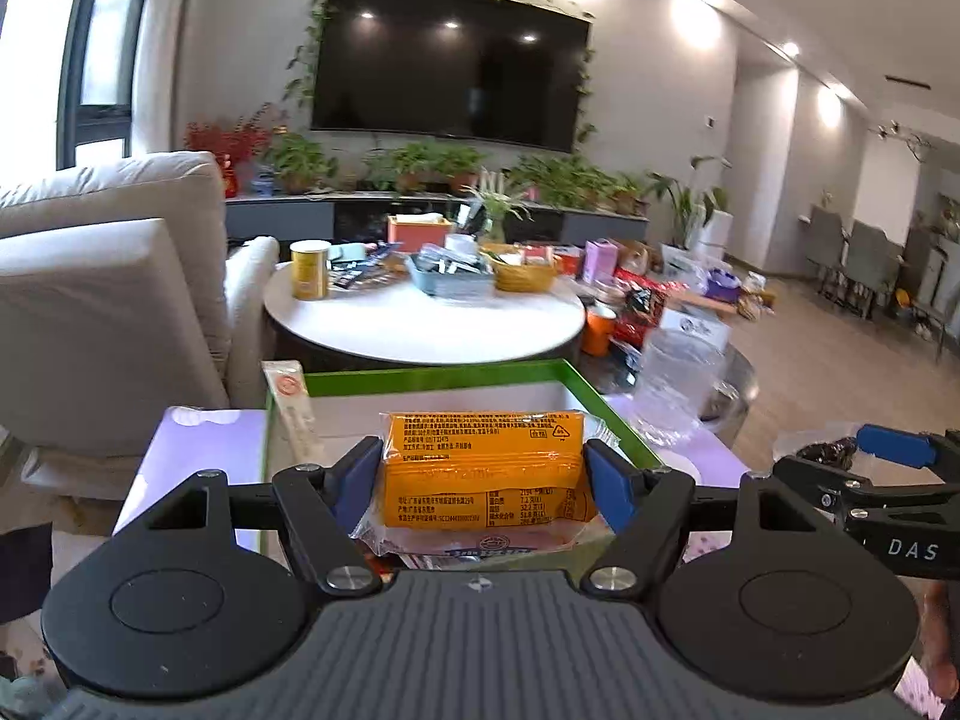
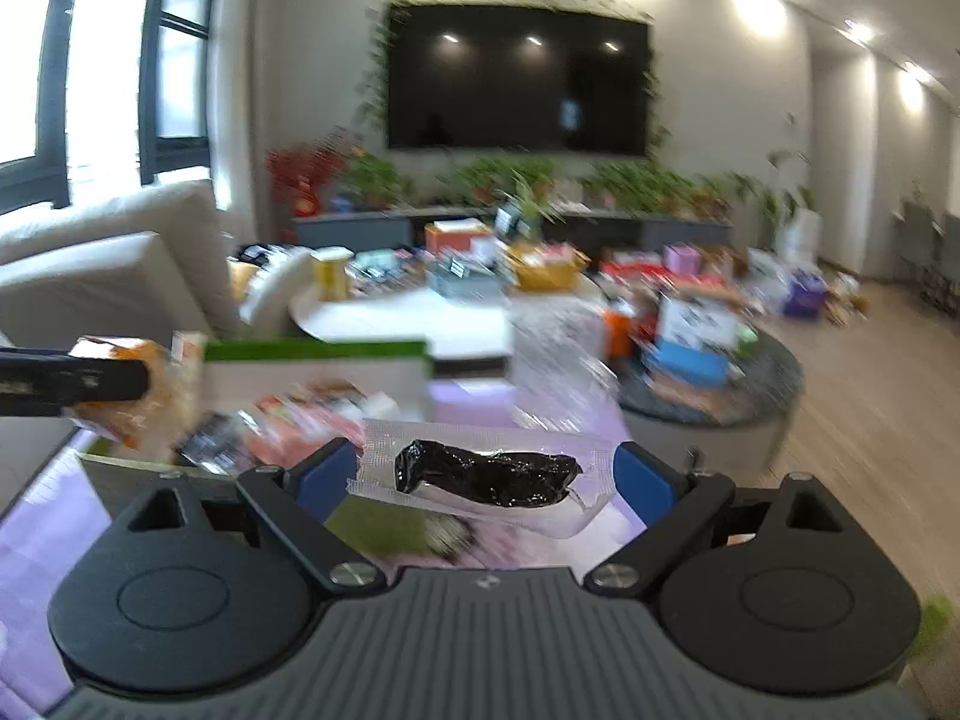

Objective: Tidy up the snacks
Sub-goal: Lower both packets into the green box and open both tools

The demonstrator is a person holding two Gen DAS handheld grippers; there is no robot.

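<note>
Left gripper: pads pinch orange snack pack above green-rimmed box. Right gripper: clamps clear pouch (dark contents) crosswise between fingers.

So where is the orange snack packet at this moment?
In the left wrist view the orange snack packet is low in the centre, held between the left gripper's blue pads, above the green-rimmed box.

This is a living room in a home; a big black TV hangs on the wall with green plants under it; a soft sofa sits beside a round white table.
</note>
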